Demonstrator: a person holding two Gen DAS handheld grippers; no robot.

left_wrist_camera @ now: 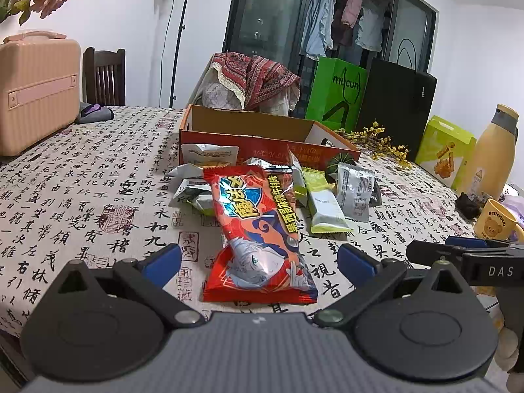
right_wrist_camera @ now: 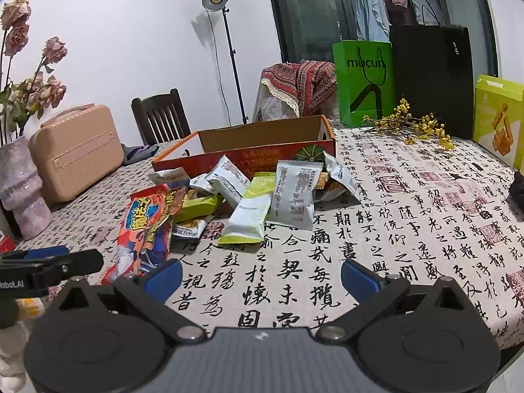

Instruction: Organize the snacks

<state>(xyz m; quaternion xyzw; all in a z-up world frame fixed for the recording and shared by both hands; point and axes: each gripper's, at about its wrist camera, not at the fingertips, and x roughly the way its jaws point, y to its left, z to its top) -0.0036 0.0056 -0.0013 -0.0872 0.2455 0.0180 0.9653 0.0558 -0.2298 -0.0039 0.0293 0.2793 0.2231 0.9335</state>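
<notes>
A heap of loose snack packets lies on the table (right_wrist_camera: 409, 229), which is covered with a cream cloth printed in black calligraphy, and the heap sits right against the front wall of an open, shallow cardboard box with an orange-red outside (left_wrist_camera: 262, 131), probably because that box is where the packets are meant to go. Nearest the cameras lies a long red foil snack bag with a cartoon figure and blue-and-yellow lettering (left_wrist_camera: 258, 229), its far end resting on the packets behind it; beside it are a white and lime-green wrapped bar (left_wrist_camera: 322, 206) and a grey-white sachet with printed text (left_wrist_camera: 355, 193), with more white pouches behind, touching the box wall. None of the packets appears to be inside the box yet, so the sorting looks hardly begun. The left gripper (left_wrist_camera: 258, 258) hovers low over the table, tilted down toward the near end of the red bag, its blue-padded fingers (left_wrist_camera: 163, 262) spread wide on either side of the bag without touching it, which reads as lining up for a first pick. The right gripper (right_wrist_camera: 262, 273) is held alongside at a similar downward tilt, over bare cloth to the right of the heap, its fingers (right_wrist_camera: 165, 276) likewise spread wide and holding nothing; the lime bar and grey sachet lie ahead of it. Each gripper shows at the edge of the other's view.
</notes>
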